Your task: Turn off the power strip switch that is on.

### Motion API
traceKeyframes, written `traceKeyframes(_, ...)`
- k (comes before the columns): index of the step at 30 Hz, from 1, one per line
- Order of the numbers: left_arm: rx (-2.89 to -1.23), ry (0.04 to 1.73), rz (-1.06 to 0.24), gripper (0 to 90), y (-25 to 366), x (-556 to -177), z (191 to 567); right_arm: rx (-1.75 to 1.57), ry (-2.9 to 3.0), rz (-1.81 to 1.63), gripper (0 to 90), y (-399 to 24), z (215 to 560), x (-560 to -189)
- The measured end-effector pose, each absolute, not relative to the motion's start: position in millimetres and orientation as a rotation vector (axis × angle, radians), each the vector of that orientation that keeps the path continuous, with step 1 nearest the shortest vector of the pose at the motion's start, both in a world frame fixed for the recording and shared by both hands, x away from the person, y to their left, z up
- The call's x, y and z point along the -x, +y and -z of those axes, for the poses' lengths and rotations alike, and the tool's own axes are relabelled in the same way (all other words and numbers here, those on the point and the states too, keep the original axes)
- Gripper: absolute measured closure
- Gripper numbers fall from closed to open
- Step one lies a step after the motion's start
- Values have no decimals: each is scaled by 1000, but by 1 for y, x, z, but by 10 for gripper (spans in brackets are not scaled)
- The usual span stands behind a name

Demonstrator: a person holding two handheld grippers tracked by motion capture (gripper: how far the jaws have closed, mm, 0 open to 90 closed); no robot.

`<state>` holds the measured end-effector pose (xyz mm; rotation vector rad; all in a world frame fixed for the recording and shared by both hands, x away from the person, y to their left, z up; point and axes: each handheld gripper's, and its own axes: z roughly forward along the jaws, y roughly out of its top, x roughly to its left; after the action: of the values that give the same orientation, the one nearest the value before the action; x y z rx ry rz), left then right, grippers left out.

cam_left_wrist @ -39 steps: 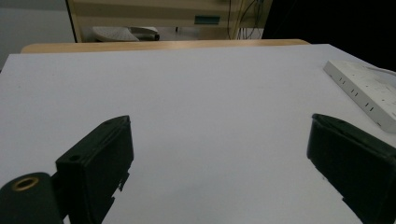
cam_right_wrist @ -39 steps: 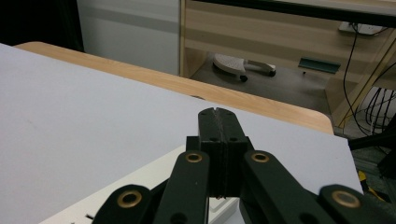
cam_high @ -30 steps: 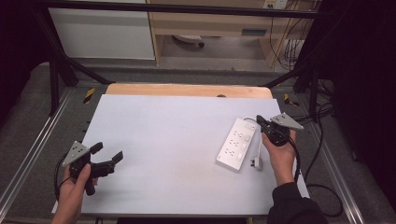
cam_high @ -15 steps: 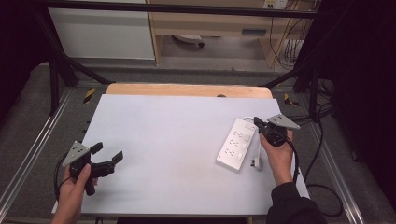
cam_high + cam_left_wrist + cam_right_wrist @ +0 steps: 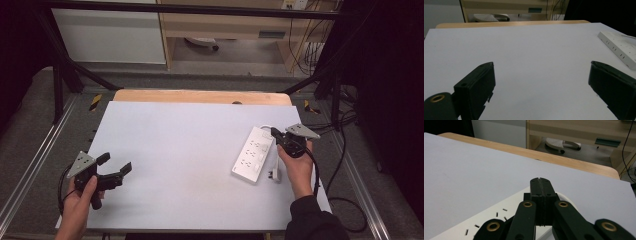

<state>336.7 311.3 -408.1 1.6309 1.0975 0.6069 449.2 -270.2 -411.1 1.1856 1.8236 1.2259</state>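
A white power strip lies at an angle on the right side of the white table top; it also appears as the power strip and the power strip. Its white cord and plug lie beside it. My right gripper hovers over the strip's far end, and the right gripper has its jaws pressed together with nothing seen between them. My left gripper is held low at the table's front left, far from the strip. The left gripper is wide open and holds nothing.
A wooden strip borders the table's far edge. Metal frame rails run along both sides, with black cables on the floor at the right. A cabinet and shelf stand beyond the table.
My right gripper has edged slightly leftward over the strip's far end, still shut. The left hand and its gripper have stayed where they were.
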Motion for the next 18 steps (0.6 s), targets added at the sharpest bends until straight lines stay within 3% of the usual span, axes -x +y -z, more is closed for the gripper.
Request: traceKeyframes(18, -1636, 1096, -602, 70, 311, -336, 408, -1223, 1859, -1202, 900, -274, 422, -451)
